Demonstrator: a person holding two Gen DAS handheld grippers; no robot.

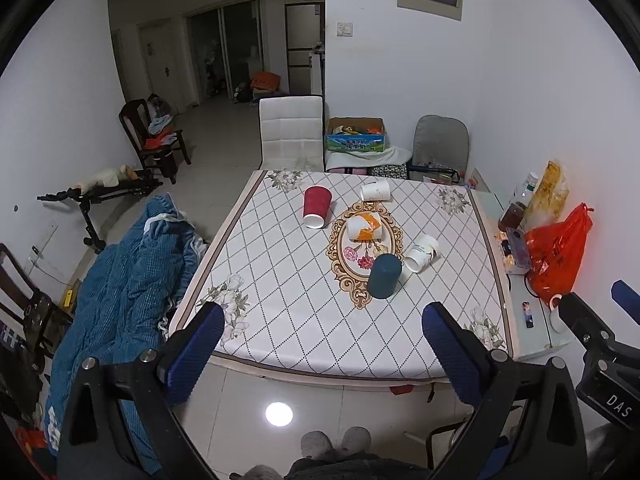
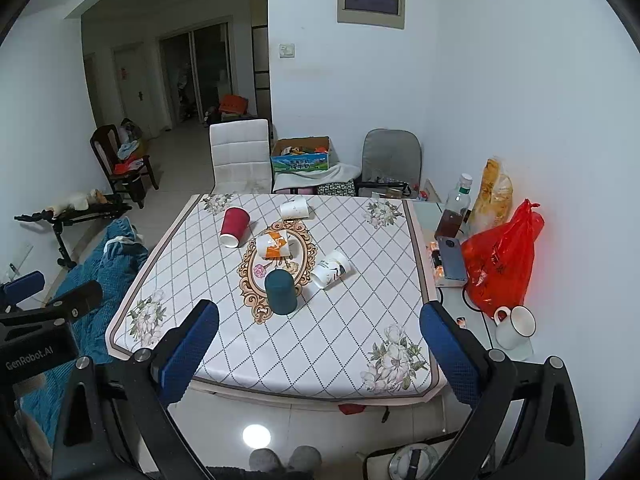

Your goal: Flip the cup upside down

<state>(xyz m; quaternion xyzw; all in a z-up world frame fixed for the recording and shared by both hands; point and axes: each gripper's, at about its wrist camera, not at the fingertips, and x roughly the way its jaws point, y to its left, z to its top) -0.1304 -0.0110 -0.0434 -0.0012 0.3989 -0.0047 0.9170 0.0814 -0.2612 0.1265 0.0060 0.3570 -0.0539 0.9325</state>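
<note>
Several cups sit on the patterned tablecloth. A dark teal cup stands upside down near the middle. A red cup, a white and orange cup, a plain white cup and a printed white cup lie on their sides. My left gripper and right gripper are both open and empty, held back above the table's near edge.
On the table's right side are a red plastic bag, a bottle, a phone and a white mug. A white chair stands at the far edge. A blue blanket lies at the left.
</note>
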